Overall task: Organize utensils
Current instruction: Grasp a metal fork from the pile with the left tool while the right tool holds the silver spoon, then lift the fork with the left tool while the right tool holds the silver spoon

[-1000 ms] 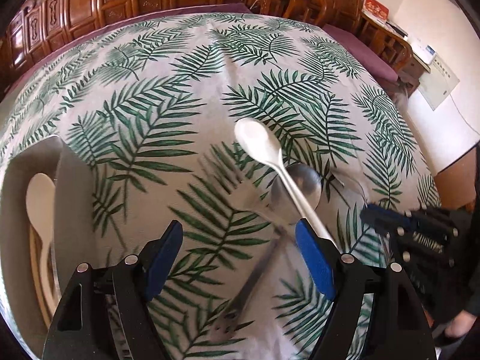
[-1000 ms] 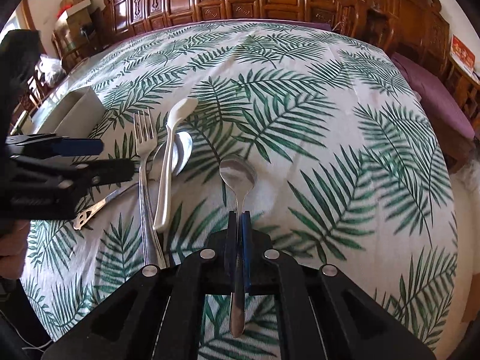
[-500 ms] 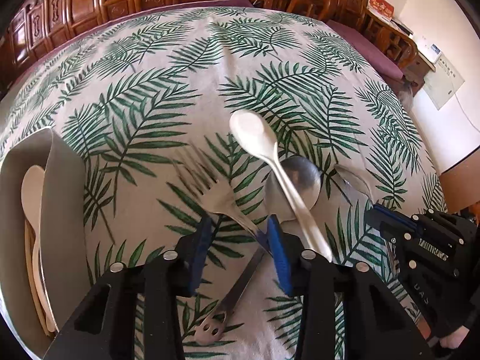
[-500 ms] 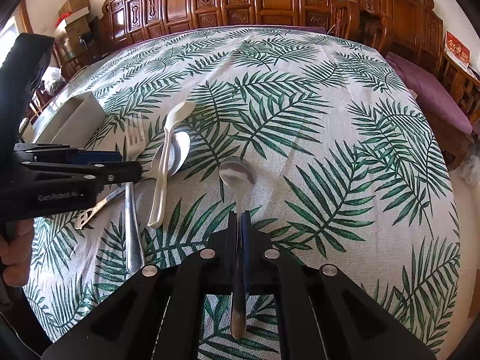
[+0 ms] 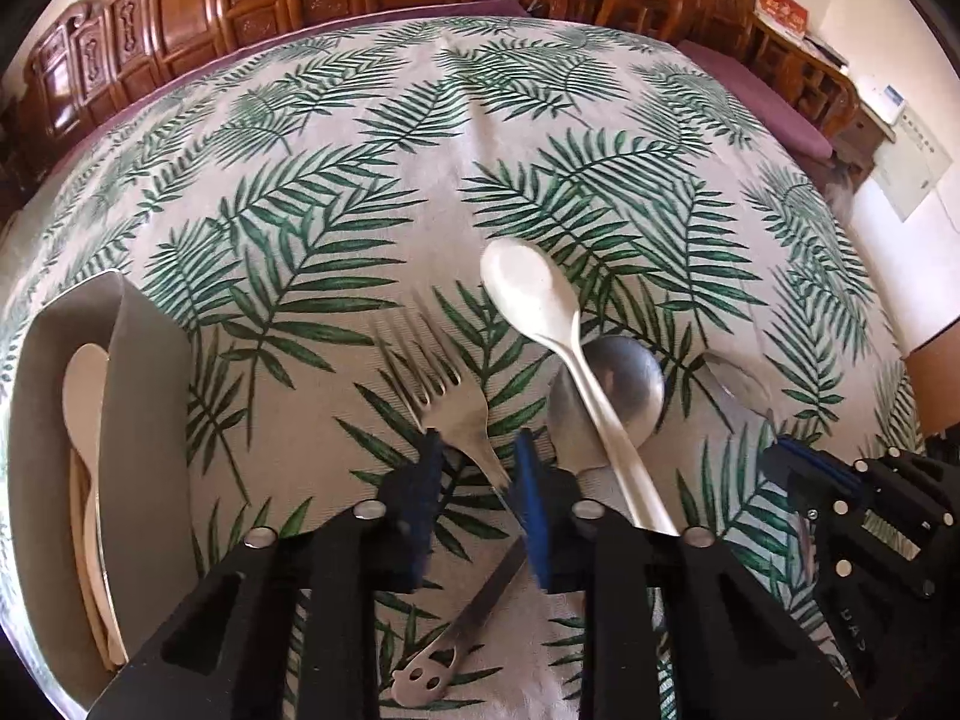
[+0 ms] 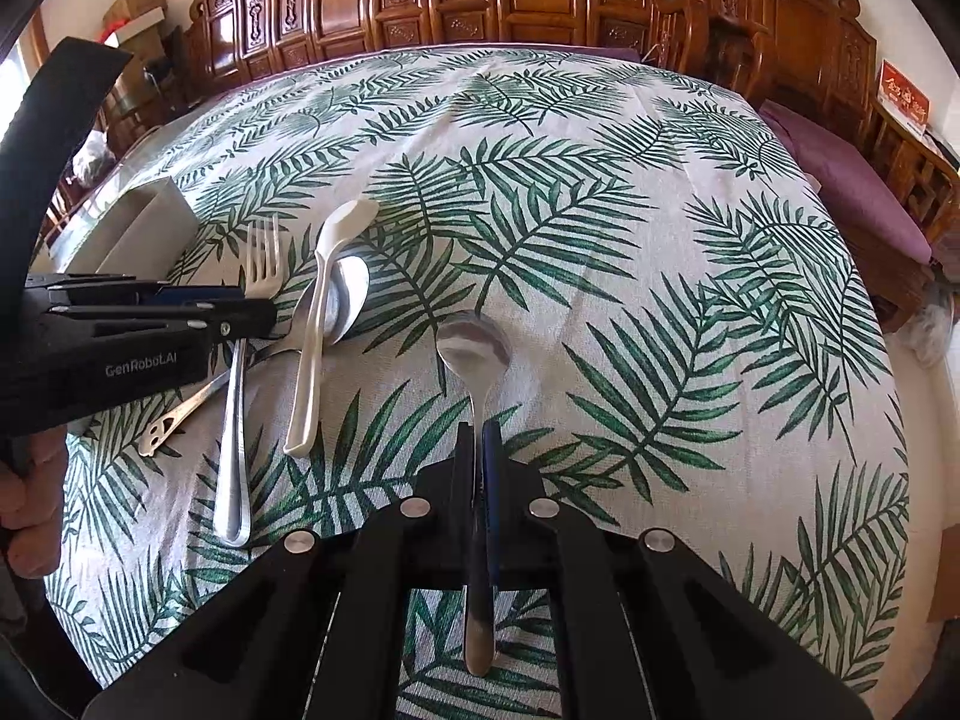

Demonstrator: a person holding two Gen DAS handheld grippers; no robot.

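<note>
A metal fork (image 5: 447, 405) lies on the leaf-print tablecloth, its neck between the blue pads of my left gripper (image 5: 477, 474). The jaws are closing, with a gap still showing on the left side of the fork. The right wrist view shows the same fork (image 6: 237, 408) flat on the cloth, with the left gripper (image 6: 264, 312) over its neck. My right gripper (image 6: 478, 438) is shut on the handle of a small metal spoon (image 6: 474, 348). A white plastic spoon (image 5: 528, 294) lies across a large metal spoon (image 5: 624, 384).
A grey organizer box (image 5: 138, 420) stands at the left with a pale spoon (image 5: 84, 396) inside. The large spoon's handle end (image 5: 426, 678) runs under the left gripper. A person's hand (image 6: 30, 510) is at the left edge. Carved wooden cabinets and chairs ring the table.
The left gripper's jaws have narrowed from wide apart to close around the fork's neck. The right gripper and its spoon have stayed put.
</note>
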